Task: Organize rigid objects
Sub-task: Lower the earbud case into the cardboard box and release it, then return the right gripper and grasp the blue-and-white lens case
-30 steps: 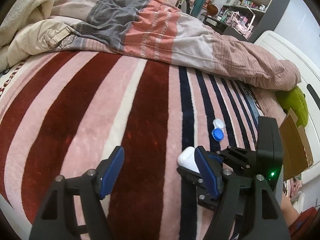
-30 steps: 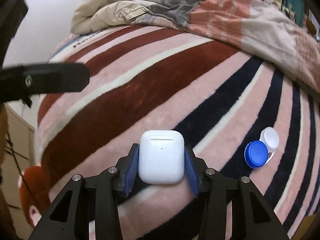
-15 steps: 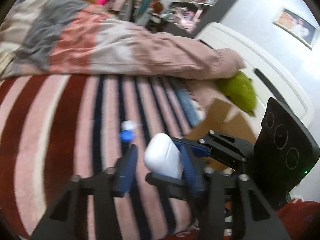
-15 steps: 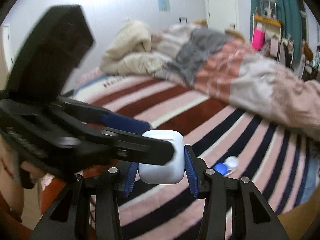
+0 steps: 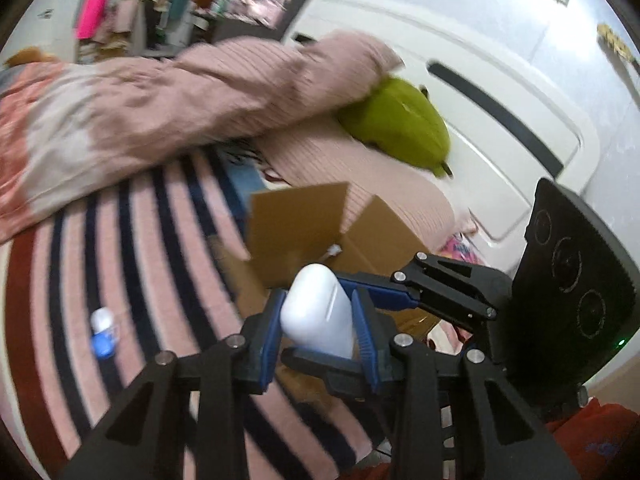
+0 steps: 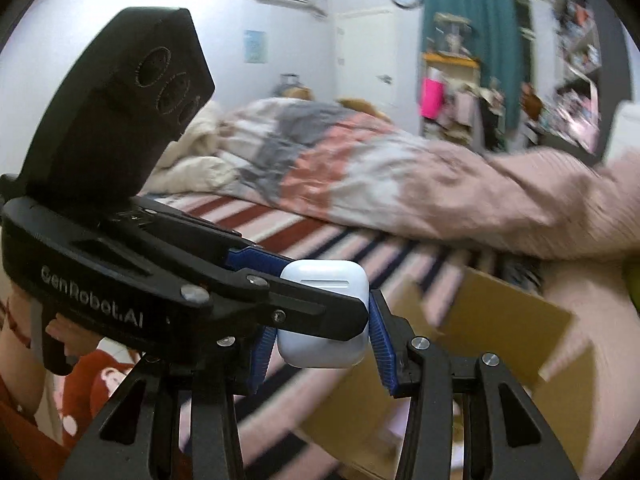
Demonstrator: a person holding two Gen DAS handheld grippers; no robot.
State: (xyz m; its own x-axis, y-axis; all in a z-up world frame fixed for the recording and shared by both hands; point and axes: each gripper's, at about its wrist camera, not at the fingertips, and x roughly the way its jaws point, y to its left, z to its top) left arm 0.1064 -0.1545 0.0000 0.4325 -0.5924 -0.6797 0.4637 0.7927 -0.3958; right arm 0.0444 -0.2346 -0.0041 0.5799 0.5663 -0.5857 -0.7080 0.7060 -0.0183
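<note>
Both hand-held grippers, left [image 5: 318, 330] and right [image 6: 322, 334], clamp the glossy white plastic earbud case [image 5: 316, 312] mid-air above the open brown cardboard box [image 5: 320, 228]. Blue-and-white plastic lens case [image 5: 103, 334] lies unsorted on the striped bed (box contents hidden).

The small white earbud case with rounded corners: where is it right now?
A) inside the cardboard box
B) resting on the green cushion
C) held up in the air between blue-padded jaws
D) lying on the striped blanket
C: the small white earbud case is off the striped blanket, pinched from both sides by blue-padded jaws, with the brown cardboard box beyond it.
</note>
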